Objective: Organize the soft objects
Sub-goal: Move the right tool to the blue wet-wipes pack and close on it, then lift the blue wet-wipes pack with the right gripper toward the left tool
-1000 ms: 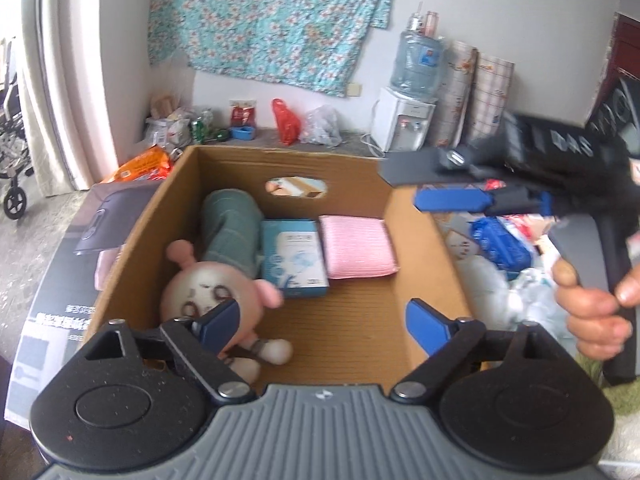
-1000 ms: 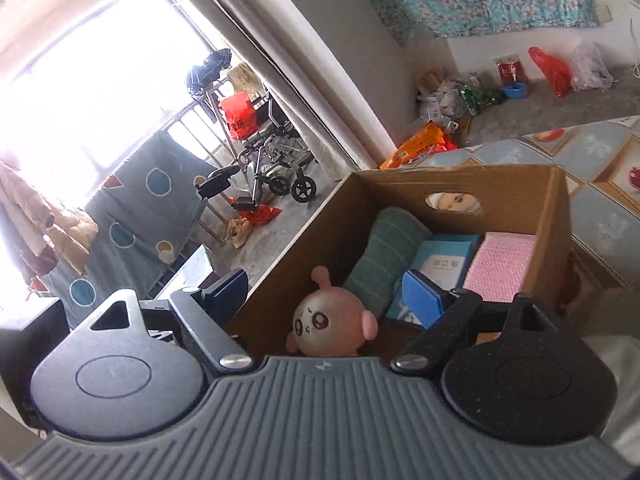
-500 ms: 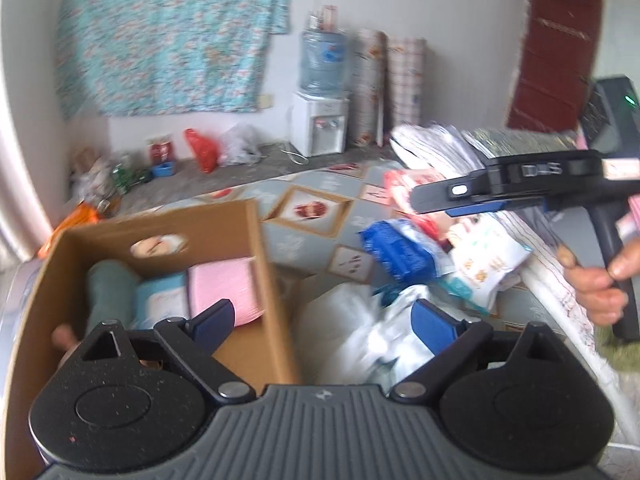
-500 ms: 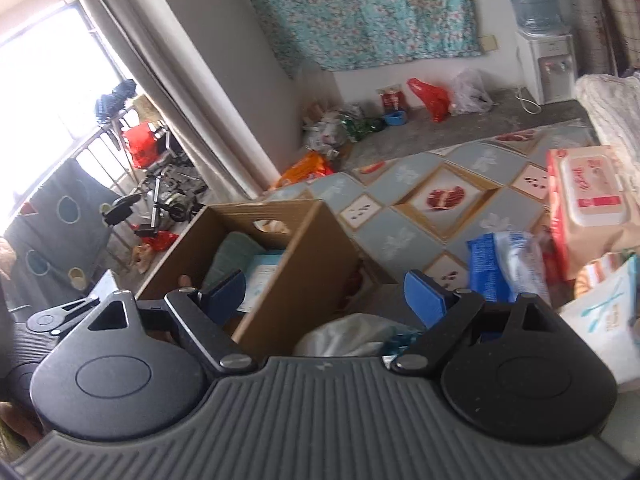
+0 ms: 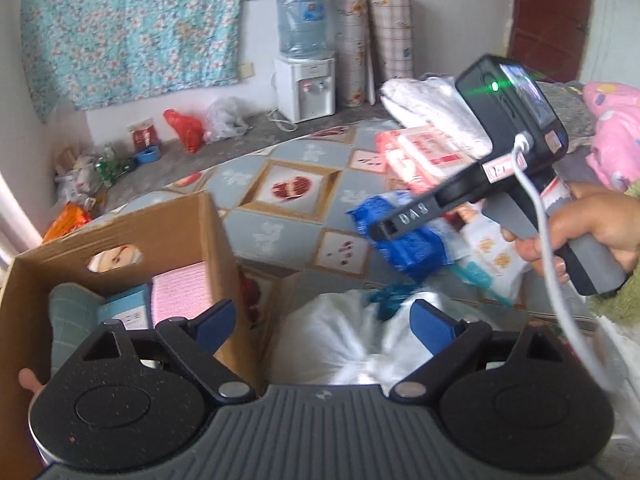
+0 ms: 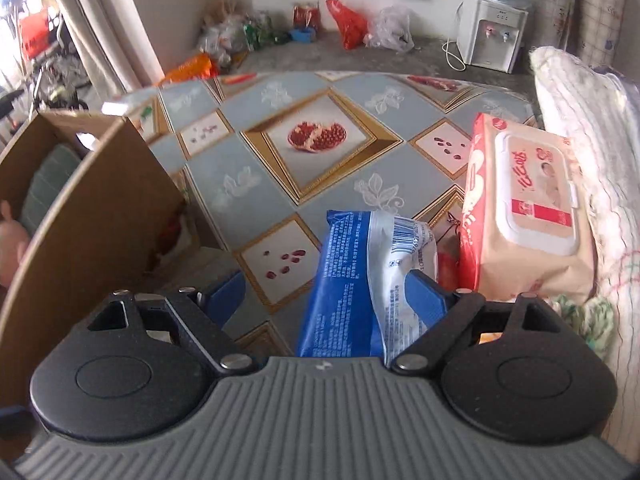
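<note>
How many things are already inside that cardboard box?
4 visible: a green cushion at the left, a blue packet beside it, a pink cloth at the right, and a pink plush toy nearer. More may be hidden.

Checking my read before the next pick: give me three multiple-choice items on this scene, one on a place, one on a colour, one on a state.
1. Where does the blue packet lie?
A. inside the cardboard box
B. on the patterned mat, before the right gripper
C. on the water dispenser

2. What colour is the folded cloth in the cardboard box?
A. pink
B. yellow
C. black

3. How do the right gripper's jaws stand?
A. shut on the packet
B. shut, empty
C. open

Key: 1 B, the packet rests on the mat outside the box; 2 A, it shows pink beside a teal box; 3 C, the pads stand wide apart.
</note>
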